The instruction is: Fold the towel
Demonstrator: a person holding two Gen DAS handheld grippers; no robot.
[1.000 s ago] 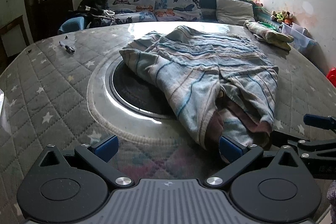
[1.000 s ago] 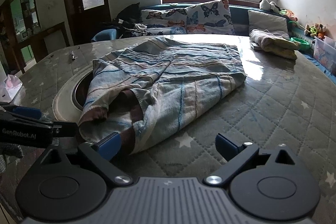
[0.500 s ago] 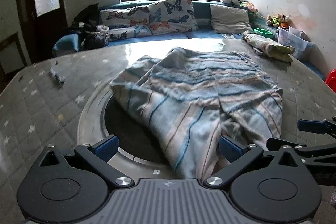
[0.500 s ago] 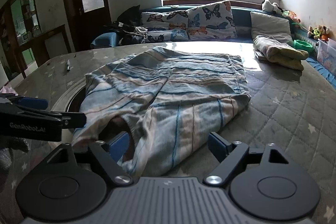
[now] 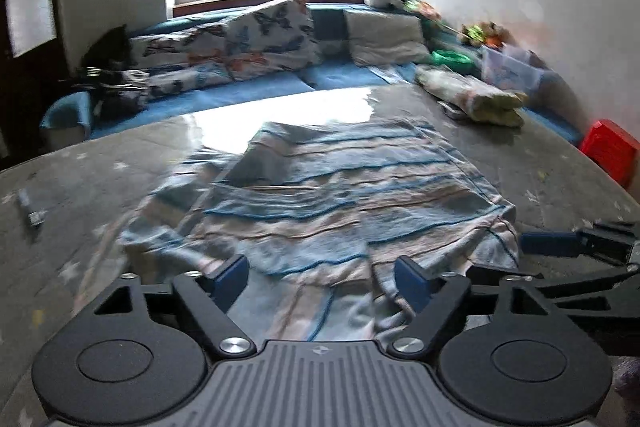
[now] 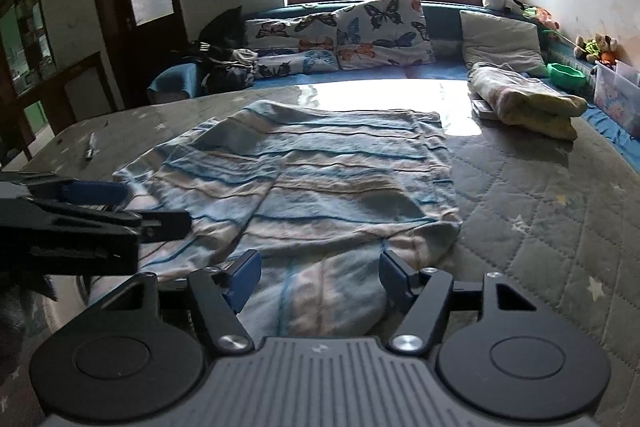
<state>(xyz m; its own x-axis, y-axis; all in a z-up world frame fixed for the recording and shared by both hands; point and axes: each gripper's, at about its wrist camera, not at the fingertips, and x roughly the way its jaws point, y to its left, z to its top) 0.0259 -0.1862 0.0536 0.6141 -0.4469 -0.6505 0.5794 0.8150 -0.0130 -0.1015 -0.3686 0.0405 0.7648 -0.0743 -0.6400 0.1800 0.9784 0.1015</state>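
A blue, white and brown striped towel (image 5: 340, 187) lies rumpled on the grey star-quilted table (image 5: 560, 163). Its near edge runs between the fingers of both grippers. My left gripper (image 5: 320, 279) is open, its blue pads on either side of the near left part of the towel. My right gripper (image 6: 318, 273) is open too, straddling the towel (image 6: 320, 179) at its near right part. The two grippers sit side by side. The left one shows at the left of the right wrist view (image 6: 100, 211), and the right one at the right of the left wrist view (image 5: 560, 247).
A folded yellowish towel (image 6: 524, 107) lies at the table's far right. A pen (image 6: 91, 149) lies at the far left. Behind the table a blue sofa holds butterfly cushions (image 6: 380, 27). A red box (image 5: 612, 151) and a plastic bin (image 6: 616, 95) stand on the right.
Both grippers have moved forward and down onto the towel's near edge, and their fingers have narrowed. The towel now lies flatter and covers the dark round opening in the table.
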